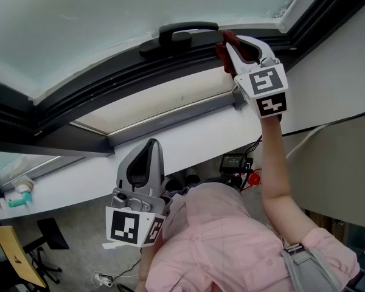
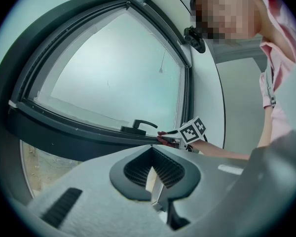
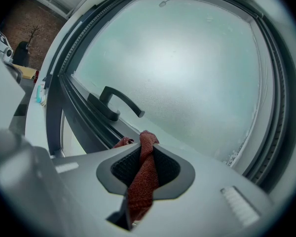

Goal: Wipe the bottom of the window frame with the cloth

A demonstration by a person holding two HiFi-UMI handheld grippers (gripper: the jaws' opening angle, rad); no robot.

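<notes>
Finding: the right gripper was clenched on the red cloth. It was raised to the dark bottom rail of the window frame, just to the right of the window handle.

In the right gripper view the cloth ran as a twisted rope down between the ribbed pads. A short tuft stood proud of the jaw tips. That tuft lay against or just short of the rail, below the frosted pane. Contact could not be confirmed from any view.

The left gripper hung low and well apart from the frame, in front of the person's pink shirt. Its own view showed the jaws drawn together with nothing between them.

Assessment of the cloth: a coarse woven fabric, judged light, soft and limp, with no stiffness of its own. It would follow the rail's grooves only where it was pressed into them. The present hold was deep in the pads with little cloth left free, and it appeared sound for pushing. A longer free end would fold over and drag.

Risk noted: friction along the rail could draw the twisted fabric out of the jaws. The handle base stood close to the wiping line on the left and might snag the tuft.
</notes>
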